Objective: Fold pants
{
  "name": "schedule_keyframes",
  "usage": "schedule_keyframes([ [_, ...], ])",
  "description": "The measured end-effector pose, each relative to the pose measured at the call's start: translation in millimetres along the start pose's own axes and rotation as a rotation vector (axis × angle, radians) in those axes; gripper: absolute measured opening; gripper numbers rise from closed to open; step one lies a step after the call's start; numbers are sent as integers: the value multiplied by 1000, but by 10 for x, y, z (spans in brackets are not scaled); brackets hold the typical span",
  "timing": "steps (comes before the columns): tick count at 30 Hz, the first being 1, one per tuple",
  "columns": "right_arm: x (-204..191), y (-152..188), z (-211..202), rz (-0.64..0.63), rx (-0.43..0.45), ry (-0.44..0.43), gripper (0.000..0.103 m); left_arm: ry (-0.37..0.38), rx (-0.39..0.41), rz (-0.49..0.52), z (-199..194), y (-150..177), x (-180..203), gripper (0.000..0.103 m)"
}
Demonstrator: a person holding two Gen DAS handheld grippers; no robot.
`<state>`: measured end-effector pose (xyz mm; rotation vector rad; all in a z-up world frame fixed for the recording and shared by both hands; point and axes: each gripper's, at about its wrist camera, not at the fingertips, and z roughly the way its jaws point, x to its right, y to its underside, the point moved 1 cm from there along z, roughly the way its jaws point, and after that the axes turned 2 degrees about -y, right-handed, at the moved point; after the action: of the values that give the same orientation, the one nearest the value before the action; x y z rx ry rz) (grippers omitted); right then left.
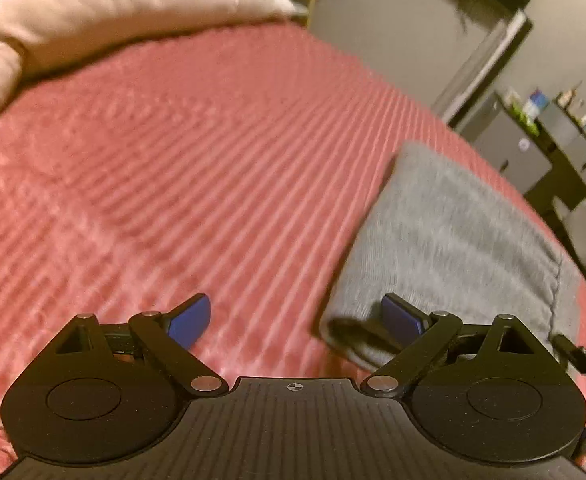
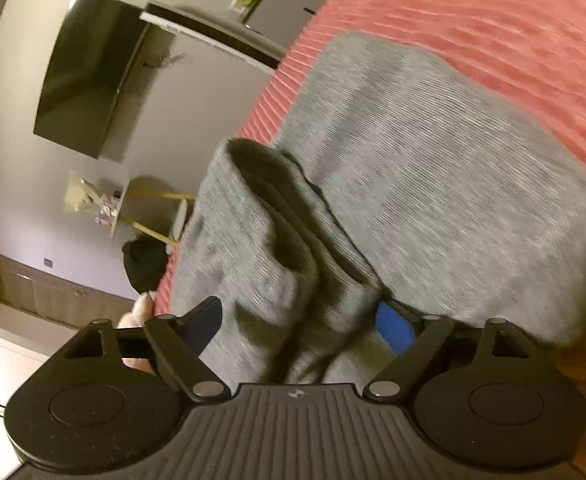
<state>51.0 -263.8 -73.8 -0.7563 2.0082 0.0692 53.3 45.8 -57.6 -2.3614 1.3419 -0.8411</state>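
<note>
Grey pants (image 1: 453,236) lie folded on a red ribbed bedspread (image 1: 181,168), at the right in the left wrist view. My left gripper (image 1: 297,318) is open and empty, just above the bedspread, with its right fingertip at the near left corner of the pants. In the right wrist view the pants (image 2: 433,152) fill the middle, and a bunched fold of them (image 2: 277,264) sits between the fingers of my right gripper (image 2: 299,326). The jaws stand wide apart around the cloth, not pinching it. The bedspread (image 2: 513,32) shows at the upper right.
A beige pillow or folded blanket (image 1: 93,12) lies at the head of the bed. Past the bed edge are a dark TV (image 2: 89,72) on the wall, a grey cabinet (image 1: 513,148) with small items, and a small table (image 2: 145,208).
</note>
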Motion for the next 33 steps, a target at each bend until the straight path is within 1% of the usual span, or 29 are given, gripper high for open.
schedule_keyframes([
  [1, -12, -9, 10, -1, 6, -4, 58, 1, -2, 7, -34, 121, -18, 96],
  [2, 2, -4, 4, -3, 15, -18, 57, 5, 1, 16, -31, 129, -6, 96],
  [3, 19, 5, 2, -5, 18, -28, 57, 13, 5, 25, 26, 117, 89, 96],
  [6, 41, 24, 29, 12, 19, -59, 70, 29, 13, 35, -3, 151, 90, 96],
  [7, 27, 13, 55, 16, 8, -68, 80, 30, 7, 33, 9, 151, 98, 96],
  [8, -11, -2, 86, 13, 0, -57, 82, 31, 1, 25, 35, 137, 99, 96],
  [9, -72, -15, 128, 0, -10, -24, 81, 34, -3, 15, 46, 131, 81, 96],
  [10, -127, -23, 144, -21, -15, 18, 61, 33, -5, 6, 57, 126, 70, 96],
  [11, -195, -25, 163, -50, -20, 45, 52, 33, -5, -1, 63, 123, 66, 96],
  [12, -261, -25, 138, -70, -13, 49, 50, 36, -4, -6, -2, 149, 11, 96],
  [13, -341, -25, 74, -95, 6, 29, 47, 40, -2, -7, -20, 153, 7, 96],
  [17, -717, -62, -247, -182, 88, -64, 43, 49, -1, -10, -53, 165, 12, 96],
  [20, -838, -115, -460, -193, 136, -124, 42, 56, -1, -15, -78, 167, 6, 96],
  [24, -802, -154, -653, -178, 175, -135, 42, 46, -7, -20, -77, 170, 5, 96],
  [27, -667, -209, -773, -122, 216, -135, 42, 42, -16, -29, -66, 177, 11, 96],
  [29, -622, -218, -879, -98, 229, -133, 42, 55, -14, -23, -73, 182, 23, 96],
  [31, -686, -189, -938, -145, 237, -122, 42, 77, -24, -2, -73, 202, 68, 96],
  [33, -748, -179, -941, -167, 235, -122, 42, 90, -30, 38, -76, 229, 136, 96],
])
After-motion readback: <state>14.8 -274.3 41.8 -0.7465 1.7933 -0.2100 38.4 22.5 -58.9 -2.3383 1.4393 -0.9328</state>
